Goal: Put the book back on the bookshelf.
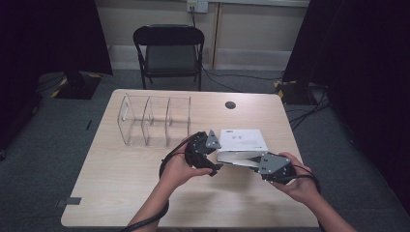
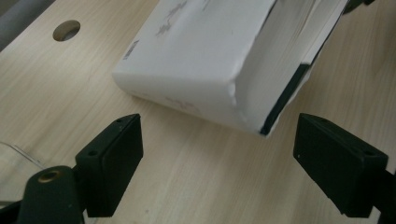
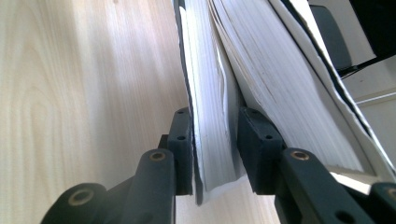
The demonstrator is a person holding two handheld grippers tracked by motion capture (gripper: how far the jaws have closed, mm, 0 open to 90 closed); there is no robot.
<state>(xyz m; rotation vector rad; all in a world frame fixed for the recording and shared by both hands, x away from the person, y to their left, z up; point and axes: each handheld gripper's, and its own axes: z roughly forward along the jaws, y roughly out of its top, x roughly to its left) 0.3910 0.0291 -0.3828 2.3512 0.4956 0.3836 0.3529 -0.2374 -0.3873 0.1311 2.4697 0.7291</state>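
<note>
White book (image 1: 241,140) lies near the middle of the wooden table (image 1: 121,193), its long side running left to right. The right gripper (image 3: 215,149) pinches some bottom pages. The left gripper (image 2: 217,158) is open beside its corner. A clear plastic rack (image 1: 154,121) stands close by.

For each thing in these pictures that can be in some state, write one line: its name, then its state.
Book: white, one edge lifted off the table, pages partly fanned.
Right tongs: shut on a lower wad of the book's pages.
Left tongs: open, nothing between the jaws, just short of the book's corner.
Clear organiser: upright, compartments empty.
Folding chair: unfolded, unoccupied.
</note>
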